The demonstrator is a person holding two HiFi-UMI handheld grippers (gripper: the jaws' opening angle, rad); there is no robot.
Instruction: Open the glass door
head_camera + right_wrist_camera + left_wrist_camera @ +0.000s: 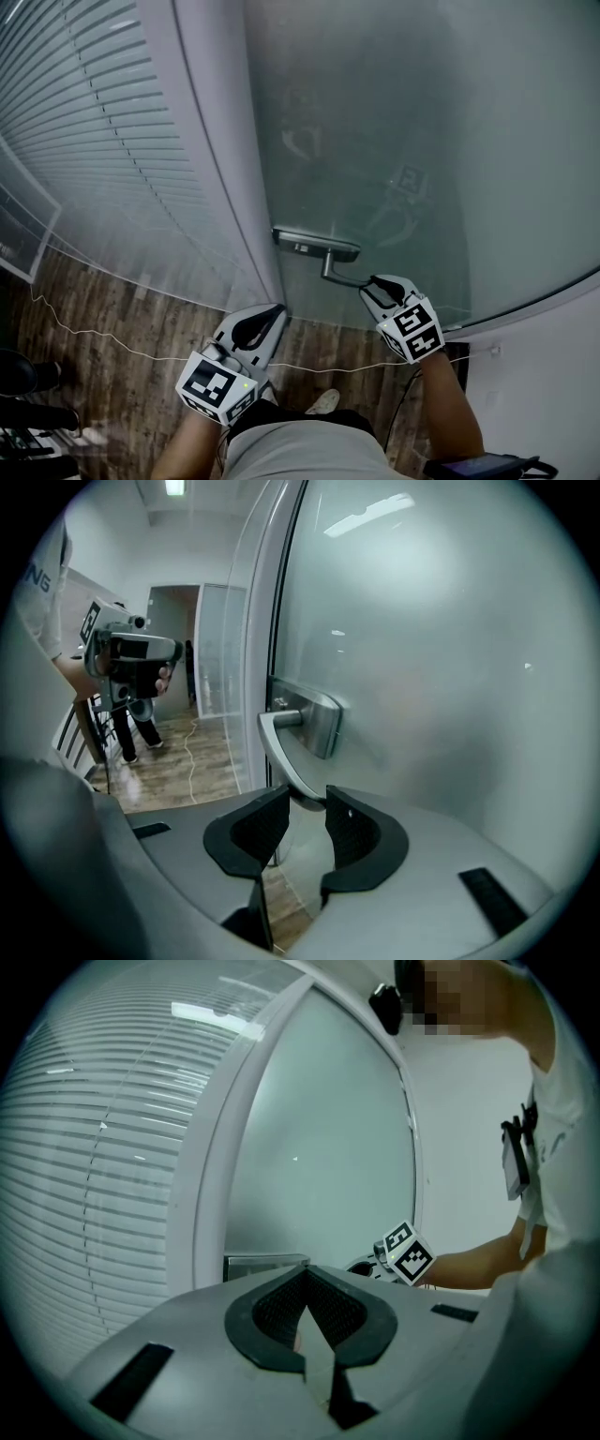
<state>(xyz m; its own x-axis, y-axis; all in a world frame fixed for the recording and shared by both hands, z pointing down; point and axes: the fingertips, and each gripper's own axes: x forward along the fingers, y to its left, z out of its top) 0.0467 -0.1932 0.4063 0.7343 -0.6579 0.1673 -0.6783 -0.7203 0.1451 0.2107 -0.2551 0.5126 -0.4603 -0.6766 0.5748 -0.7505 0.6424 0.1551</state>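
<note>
The frosted glass door (375, 112) stands shut in its pale frame (220, 141), and its lever handle (328, 262) is the mark from which everything else is placed; the handle springs from a metal plate (316, 244) at the door's edge and curves down and away from that plate; the right gripper (375, 284) is at the handle's free end, and in the right gripper view the right gripper (300, 803) has its two dark jaws set either side of the tip of the lever handle (281, 747), which fills the gap between them, so it looks clamped on that tip; the left gripper (272, 319) hangs below and to the left of the handle, near the foot of the frame and clear of the door; in the left gripper view the left gripper (306, 1275) has its jaws clenched tip to tip on nothing, the plate (262, 1265) just beyond them; slatted blinds (94, 141) fill the panel left of the handle, past the frame; under the handle lies a wood floor (122, 319) crossed by a thin white cable (112, 347).
</note>
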